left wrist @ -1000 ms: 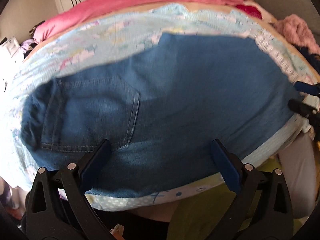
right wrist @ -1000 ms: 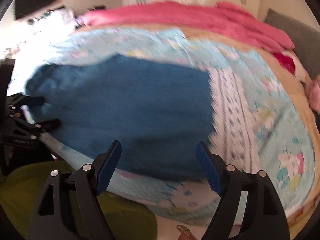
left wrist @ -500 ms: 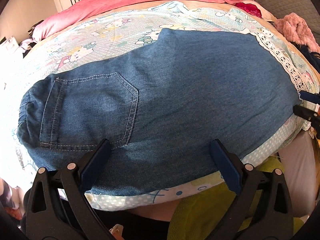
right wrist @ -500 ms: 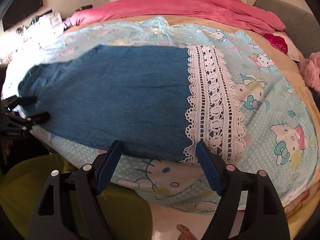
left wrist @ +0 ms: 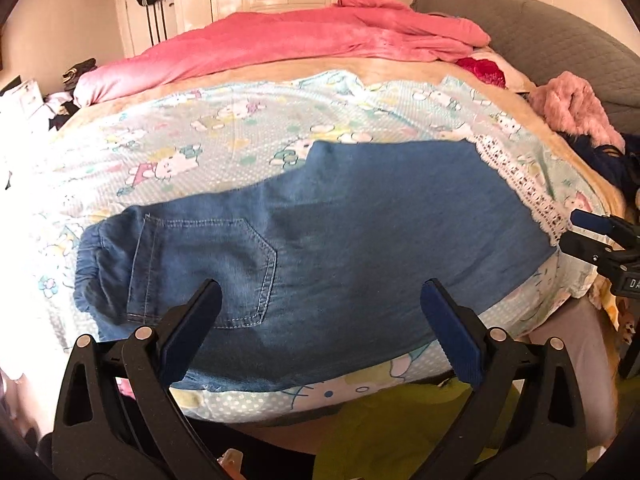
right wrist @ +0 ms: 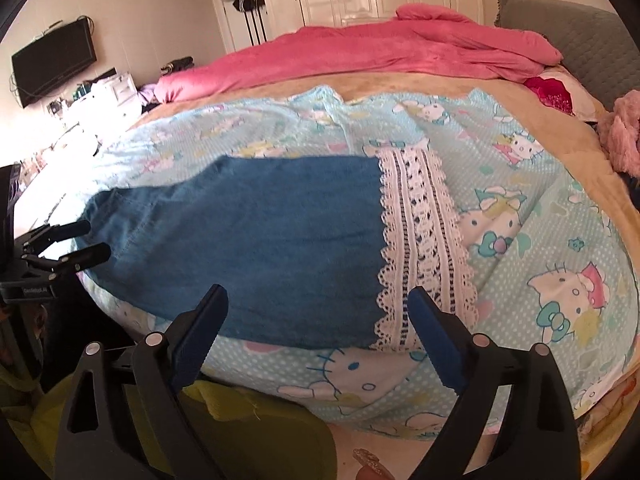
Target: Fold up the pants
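Blue denim pants [left wrist: 320, 248] lie flat on the bed, folded leg on leg, back pocket [left wrist: 204, 272] and waistband to the left, white lace hem [left wrist: 524, 184] to the right. In the right wrist view the pants [right wrist: 248, 240] end in the lace hem [right wrist: 424, 248]. My left gripper [left wrist: 320, 320] is open and empty above the near edge by the pocket. My right gripper [right wrist: 316, 320] is open and empty above the near edge by the hem. Each gripper shows in the other's view, left [right wrist: 86, 240], right [left wrist: 576, 228].
The pants rest on a light blue cartoon-cat sheet [left wrist: 224, 140]. A pink blanket [left wrist: 304, 40] lies across the far side. A pink fluffy garment [left wrist: 572, 108] and dark clothes sit at the right edge. A grey headboard [left wrist: 532, 28] stands behind. Green fabric [left wrist: 392, 432] lies below the bed edge.
Both grippers have pulled back from the pants, so more of the bed and room shows. The pants lie still. Both grippers stay open.
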`<act>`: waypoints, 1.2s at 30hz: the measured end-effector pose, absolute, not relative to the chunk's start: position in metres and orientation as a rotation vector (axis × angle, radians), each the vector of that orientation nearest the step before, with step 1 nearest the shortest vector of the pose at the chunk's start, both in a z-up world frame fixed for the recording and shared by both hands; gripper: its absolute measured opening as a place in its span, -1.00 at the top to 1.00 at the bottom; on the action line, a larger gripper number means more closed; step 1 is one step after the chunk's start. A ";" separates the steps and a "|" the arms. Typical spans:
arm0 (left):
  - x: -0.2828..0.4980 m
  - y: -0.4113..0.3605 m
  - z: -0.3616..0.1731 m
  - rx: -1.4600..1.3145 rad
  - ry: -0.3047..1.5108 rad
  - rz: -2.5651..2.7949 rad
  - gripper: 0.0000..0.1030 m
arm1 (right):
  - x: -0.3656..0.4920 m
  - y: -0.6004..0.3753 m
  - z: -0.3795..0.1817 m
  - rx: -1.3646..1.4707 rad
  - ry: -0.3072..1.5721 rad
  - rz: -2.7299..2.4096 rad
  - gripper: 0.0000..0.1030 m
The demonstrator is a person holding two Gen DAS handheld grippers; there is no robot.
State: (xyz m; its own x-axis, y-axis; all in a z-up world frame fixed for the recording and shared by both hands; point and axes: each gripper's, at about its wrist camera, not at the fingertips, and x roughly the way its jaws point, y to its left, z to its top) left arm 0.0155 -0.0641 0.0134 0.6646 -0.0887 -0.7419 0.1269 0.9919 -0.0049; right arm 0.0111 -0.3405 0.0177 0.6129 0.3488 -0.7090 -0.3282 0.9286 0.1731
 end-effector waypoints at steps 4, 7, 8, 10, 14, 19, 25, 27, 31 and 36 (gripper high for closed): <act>0.016 -0.067 0.018 0.048 0.827 -0.126 -0.82 | 0.010 -0.343 0.025 0.043 0.800 0.379 -0.81; 0.015 -0.068 0.019 0.046 0.823 -0.127 -0.82 | 0.011 -0.347 0.029 0.052 0.789 0.365 -0.81; 0.016 -0.069 0.019 0.045 0.825 -0.128 -0.82 | 0.011 -0.348 0.029 0.054 0.786 0.360 -0.81; 0.015 -0.070 0.020 0.045 0.823 -0.134 -0.82 | 0.011 -0.352 0.030 0.062 0.778 0.349 -0.81; 0.016 -0.075 0.021 0.052 0.822 -0.140 -0.82 | 0.011 -0.359 0.032 0.067 0.769 0.330 -0.81; 0.020 -0.083 0.021 0.061 0.823 -0.150 -0.82 | 0.009 -0.370 0.033 0.081 0.755 0.305 -0.81; 0.030 -0.097 0.021 0.078 0.829 -0.180 -0.82 | 0.006 -0.381 0.031 0.106 0.746 0.287 -0.81; 0.035 -0.103 0.022 0.089 0.830 -0.190 -0.82 | 0.005 -0.384 0.030 0.111 0.745 0.280 -0.81; 0.049 -0.118 0.023 0.116 0.829 -0.217 -0.82 | 0.005 -0.391 0.023 0.125 0.754 0.270 -0.81; 0.072 -0.139 0.024 0.143 0.838 -0.256 -0.82 | 0.005 -0.401 0.015 0.152 0.769 0.255 -0.81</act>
